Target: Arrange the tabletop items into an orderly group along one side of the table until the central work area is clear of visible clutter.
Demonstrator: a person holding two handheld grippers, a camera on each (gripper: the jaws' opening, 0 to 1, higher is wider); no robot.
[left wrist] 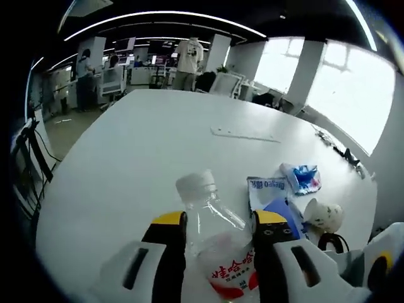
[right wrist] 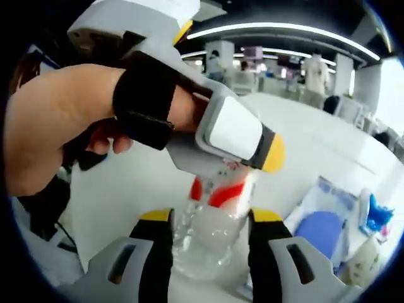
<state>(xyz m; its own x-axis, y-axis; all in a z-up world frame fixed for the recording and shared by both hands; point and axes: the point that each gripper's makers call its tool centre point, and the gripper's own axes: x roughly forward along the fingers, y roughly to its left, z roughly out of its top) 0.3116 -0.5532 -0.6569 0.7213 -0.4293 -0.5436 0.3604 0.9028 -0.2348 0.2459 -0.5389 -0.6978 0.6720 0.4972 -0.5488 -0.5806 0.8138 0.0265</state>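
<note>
Gripping a clear plastic bottle (left wrist: 214, 233): left gripper (left wrist: 218, 228) has its yellow-tipped jaws closed against the bottle's sides, white cap (left wrist: 196, 184) pointing away past the tips. Label is red and white with red Chinese characters; can't read them reliably. Right of the jaws on the white tabletop (left wrist: 139, 145): a blue-and-white packet (left wrist: 268, 189) with blue print at its top edge, not legible, a crumpled blue-and-white wrapper (left wrist: 303, 178) beyond it, a white patterned cup (left wrist: 323, 214) lying on its side, black cable loop (left wrist: 333, 242) just beside the cup. Flat cover panel (left wrist: 243, 133) set in the tabletop further out. People stand at desks in the background.

Right gripper view: hand (right wrist: 69, 126) holding the left gripper comes in from upper left, blocking most of the bottle. Right gripper (right wrist: 205, 222) jaws straddle the bottle's lower end; contact not clear, can't tell if they're clamped. Blue-and-white packet lies right of the jaws.
</note>
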